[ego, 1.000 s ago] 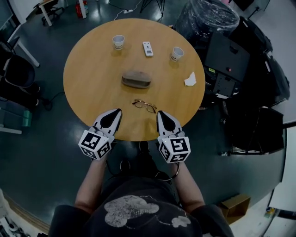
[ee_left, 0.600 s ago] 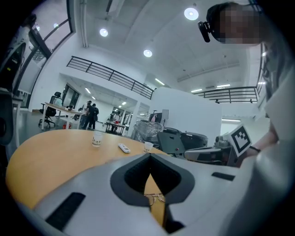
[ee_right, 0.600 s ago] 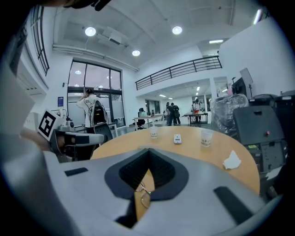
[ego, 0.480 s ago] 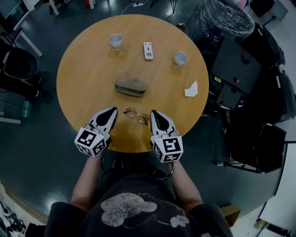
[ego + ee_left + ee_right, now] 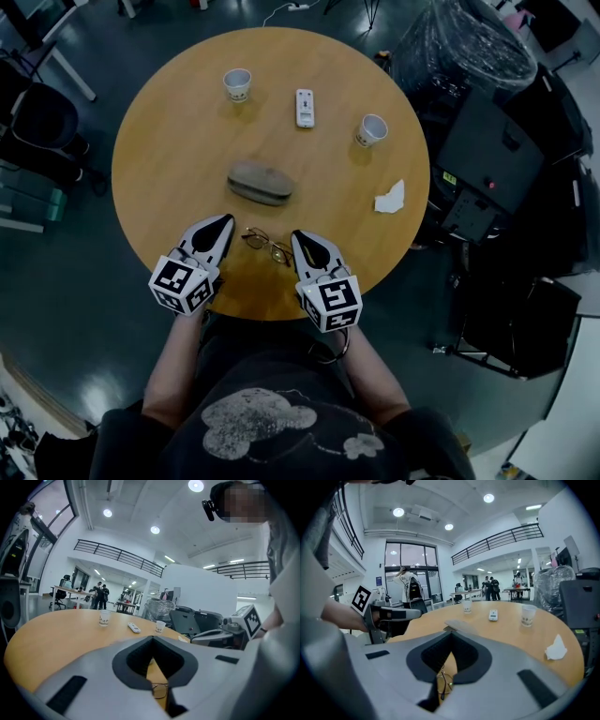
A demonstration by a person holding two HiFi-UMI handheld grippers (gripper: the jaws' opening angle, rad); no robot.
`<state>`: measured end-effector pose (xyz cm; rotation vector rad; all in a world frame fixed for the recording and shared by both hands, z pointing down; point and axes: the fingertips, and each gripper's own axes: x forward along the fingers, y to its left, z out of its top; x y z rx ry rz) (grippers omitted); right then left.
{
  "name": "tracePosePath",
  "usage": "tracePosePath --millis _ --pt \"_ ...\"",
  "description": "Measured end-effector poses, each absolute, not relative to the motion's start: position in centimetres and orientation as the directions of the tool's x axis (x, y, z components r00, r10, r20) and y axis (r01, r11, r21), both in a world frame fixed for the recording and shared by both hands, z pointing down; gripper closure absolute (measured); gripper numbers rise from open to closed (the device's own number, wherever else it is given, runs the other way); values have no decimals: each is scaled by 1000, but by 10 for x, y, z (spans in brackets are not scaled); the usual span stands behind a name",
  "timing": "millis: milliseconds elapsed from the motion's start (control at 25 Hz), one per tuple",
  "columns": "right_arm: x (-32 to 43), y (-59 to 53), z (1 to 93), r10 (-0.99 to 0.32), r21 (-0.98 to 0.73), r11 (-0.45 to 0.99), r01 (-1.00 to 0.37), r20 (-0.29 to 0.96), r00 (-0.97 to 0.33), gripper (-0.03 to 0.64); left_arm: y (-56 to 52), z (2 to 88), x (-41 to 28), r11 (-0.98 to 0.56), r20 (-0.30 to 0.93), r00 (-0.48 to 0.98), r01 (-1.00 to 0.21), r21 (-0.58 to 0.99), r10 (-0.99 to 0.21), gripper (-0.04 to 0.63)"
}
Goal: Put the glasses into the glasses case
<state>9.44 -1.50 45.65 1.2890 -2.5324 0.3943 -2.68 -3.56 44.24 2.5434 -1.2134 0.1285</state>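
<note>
Glasses (image 5: 266, 246): on the person's side of the closed glasses case (image 5: 260, 182), long axis diagonal. Left gripper (image 5: 226, 220) and right gripper (image 5: 297, 235): jaws together, empty.

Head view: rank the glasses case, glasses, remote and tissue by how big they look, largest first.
1. glasses case
2. glasses, a little shorter than the case and only thin frame
3. remote and tissue: these look about alike, so I leave them unranked.

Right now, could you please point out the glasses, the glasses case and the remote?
glasses (image 5: 267, 246), head view, frame between the lenses.
glasses case (image 5: 260, 182), head view, middle of its top.
remote (image 5: 305, 107), head view, middle of its face.
</note>
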Motion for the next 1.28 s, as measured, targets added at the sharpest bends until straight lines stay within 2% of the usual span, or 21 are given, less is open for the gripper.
tracePosePath --millis 400,760,840,1280 --pt "82 -23 483 -701 -115 567 -815 452 -551 630 -34 484 -45 -553 325 622 -783 285 -712 594" --pt "68 -7 520 -543 -87 667 -740 624 -563 629 -37 514 -39 -592 393 676 -737 327 -624 594" --pt "66 -6 528 -517 -89 678 -730 649 -559 593 -39 518 -37 -597 393 684 -729 335 -614 594" --pt "49 4 562 -362 -15 785 -619 800 -478 575 -38 527 -43 -597 407 700 -713 368 -586 594"
